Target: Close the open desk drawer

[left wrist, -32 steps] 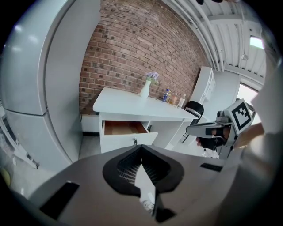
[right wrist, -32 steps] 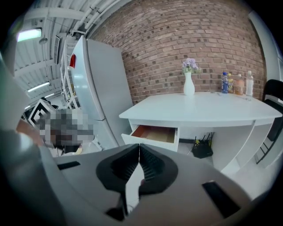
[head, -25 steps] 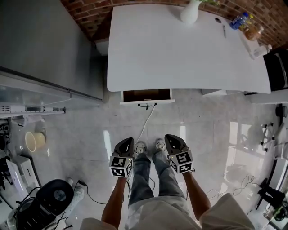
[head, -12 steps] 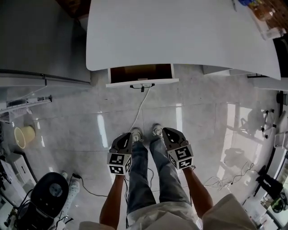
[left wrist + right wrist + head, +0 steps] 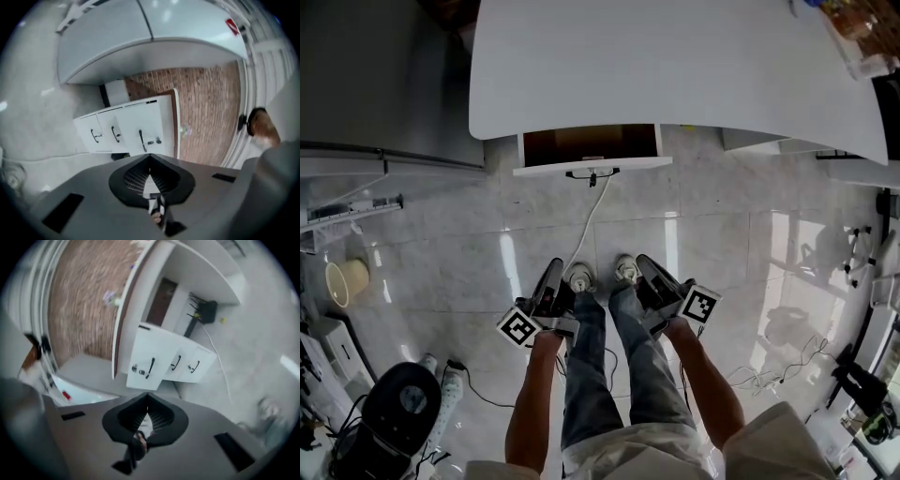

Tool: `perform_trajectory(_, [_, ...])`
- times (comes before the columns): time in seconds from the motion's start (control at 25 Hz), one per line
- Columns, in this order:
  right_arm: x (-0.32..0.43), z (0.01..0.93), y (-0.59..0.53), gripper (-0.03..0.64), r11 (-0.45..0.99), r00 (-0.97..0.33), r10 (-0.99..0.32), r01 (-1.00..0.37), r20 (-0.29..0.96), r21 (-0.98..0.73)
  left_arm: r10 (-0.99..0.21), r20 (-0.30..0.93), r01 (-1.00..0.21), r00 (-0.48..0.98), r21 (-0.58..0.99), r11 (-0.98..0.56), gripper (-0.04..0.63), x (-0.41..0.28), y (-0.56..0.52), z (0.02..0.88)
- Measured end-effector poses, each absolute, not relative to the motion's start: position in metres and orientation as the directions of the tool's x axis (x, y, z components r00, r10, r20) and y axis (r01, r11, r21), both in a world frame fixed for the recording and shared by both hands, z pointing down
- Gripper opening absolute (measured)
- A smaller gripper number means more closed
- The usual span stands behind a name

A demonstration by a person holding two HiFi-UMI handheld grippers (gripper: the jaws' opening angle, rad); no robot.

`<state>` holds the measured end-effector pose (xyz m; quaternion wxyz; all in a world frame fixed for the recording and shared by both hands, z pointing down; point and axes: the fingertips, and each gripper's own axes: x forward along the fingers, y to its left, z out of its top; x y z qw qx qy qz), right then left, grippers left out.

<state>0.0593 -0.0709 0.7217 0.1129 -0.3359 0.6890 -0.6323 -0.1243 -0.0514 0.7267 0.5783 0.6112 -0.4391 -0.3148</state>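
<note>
White desk drawer [image 5: 628, 164] stands open, brown inside, with left claw [image 5: 555, 272] and right claw [image 5: 645, 264] both pinched together.

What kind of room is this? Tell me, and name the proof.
Probably an office or lab workroom: a white desk with an open drawer, a three-drawer cabinet by a brick wall, cables across the glossy tiled floor.

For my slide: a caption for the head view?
Person faces white desk with open drawer; left gripper and right gripper shut, empty.
</note>
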Motion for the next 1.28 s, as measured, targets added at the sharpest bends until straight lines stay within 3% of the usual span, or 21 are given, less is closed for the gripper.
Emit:
perform_trajectory(0.12, [0.071, 0.724, -0.083, 0.018, -0.134, -0.658, -0.747, 0.019, 0.089, -0.991, -0.936, -0.006, 0.069, 0.353, 0.997, 0.020, 0.012, -0.129, -0.061, 0.724])
perform_trajectory(0.2, [0.075, 0.730, -0.086, 0.018, -0.146, -0.623, -0.780, 0.083, 0.063, -0.986, -0.933, -0.023, 0.101, 0.360, 0.995, 0.015, 0.012, -0.126, -0.064, 0.725])
perform_trajectory(0.48, [0.058, 0.733, -0.077, 0.025, -0.099, -0.700, -0.711, 0.016, 0.060, -0.995, -0.917, -0.002, 0.081, 0.398, 0.996, 0.032, 0.015, -0.116, -0.060, 0.735])
perform_trajectory(0.56, [0.056, 0.734, -0.074, 0.165, -0.096, -0.717, -0.695, 0.019, 0.053, -0.995, -0.909, -0.004, 0.085, 0.417, 0.996, 0.035, 0.096, -0.111, -0.058, 0.736])
perform_trajectory(0.6, [0.055, 0.735, -0.074, 0.189, -0.097, -0.723, -0.689, 0.020, 0.053, -0.995, -0.904, -0.007, 0.091, 0.427, 0.995, 0.035, 0.149, -0.108, -0.058, 0.736])
perform_trajectory(0.92, [0.058, 0.750, -0.072, 0.196, -0.126, -0.727, -0.678, -0.027, 0.106, -0.992, -0.907, 0.010, 0.091, 0.421, 0.994, 0.053, 0.170, -0.106, -0.059, 0.747])
perform_trajectory(1.28, [0.036, 0.767, -0.133, 0.184, -0.105, -0.741, -0.666, -0.017, 0.083, -0.994, -0.895, 0.017, 0.047, 0.445, 0.998, 0.042, 0.170, -0.102, -0.127, 0.762])
